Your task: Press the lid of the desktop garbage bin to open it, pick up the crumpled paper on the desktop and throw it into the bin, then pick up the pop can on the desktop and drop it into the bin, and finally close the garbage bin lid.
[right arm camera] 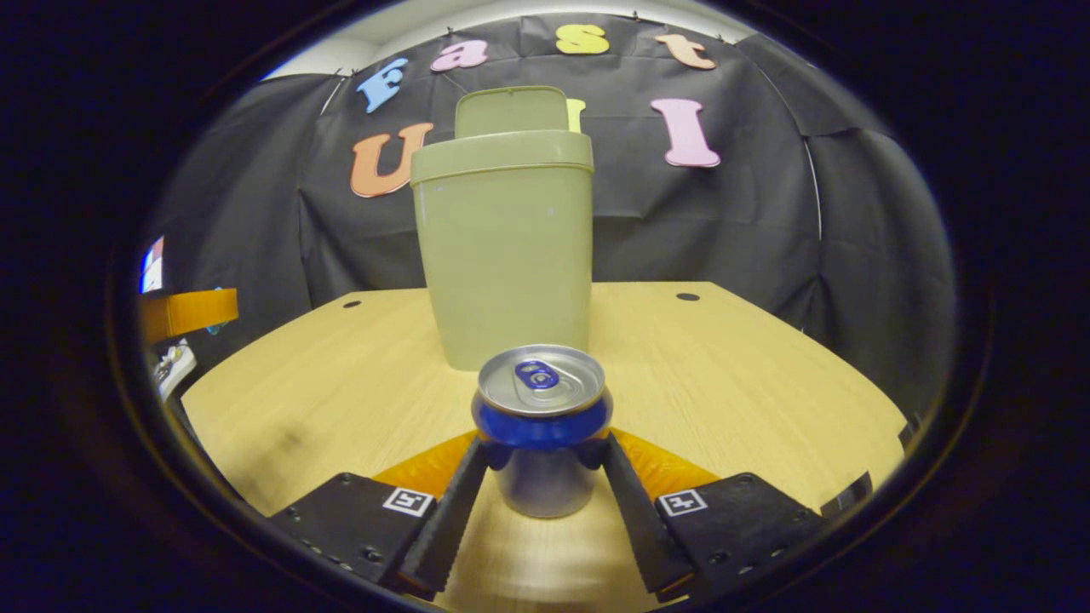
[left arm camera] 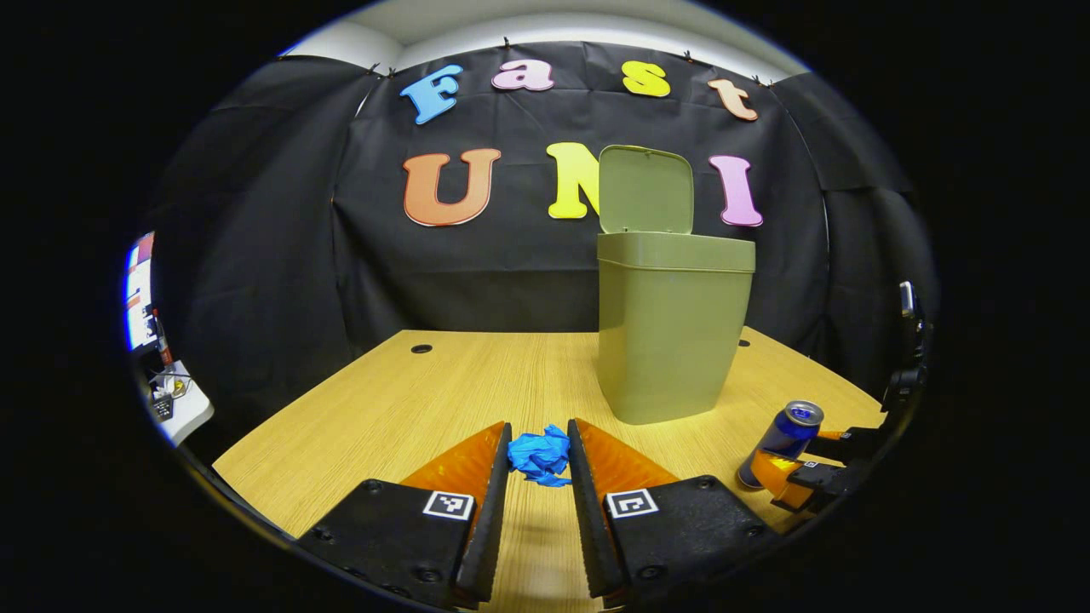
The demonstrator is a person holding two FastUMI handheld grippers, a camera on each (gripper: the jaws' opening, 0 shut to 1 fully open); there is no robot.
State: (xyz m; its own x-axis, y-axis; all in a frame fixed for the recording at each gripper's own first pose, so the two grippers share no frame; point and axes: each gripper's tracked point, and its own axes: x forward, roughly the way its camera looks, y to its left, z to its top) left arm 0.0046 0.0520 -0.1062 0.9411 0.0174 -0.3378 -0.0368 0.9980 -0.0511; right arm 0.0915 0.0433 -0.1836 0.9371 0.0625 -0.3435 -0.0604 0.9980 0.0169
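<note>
The olive-green plastic desktop bin (left arm camera: 673, 332) stands on the pale wood-grain tabletop (left arm camera: 409, 400) with its flip lid (left arm camera: 645, 189) up, upright behind the rim, mouth open. In the left gripper view, the left tongs (left arm camera: 540, 455) sit low at the tabletop with the crumpled blue paper ball (left arm camera: 540, 456) right between the two fingers; the fingers flank it closely, but whether both are pressing on it I cannot tell. The paper lies in front of the bin, near its base and a little to its left.

Over on the right edge of that view, the right tongs (left arm camera: 788, 464) are at the blue-and-silver pop can (left arm camera: 782, 443), which tilts there. In the right gripper view the can (right arm camera: 542, 426) sits squarely between the right tongs (right arm camera: 542, 460), both fingers against its sides, silver top and pull tab facing the camera, the bin (right arm camera: 504, 255) straight behind it. At that view's left edge, an orange part of the other tongs (right arm camera: 187, 312) peeks in.
</note>
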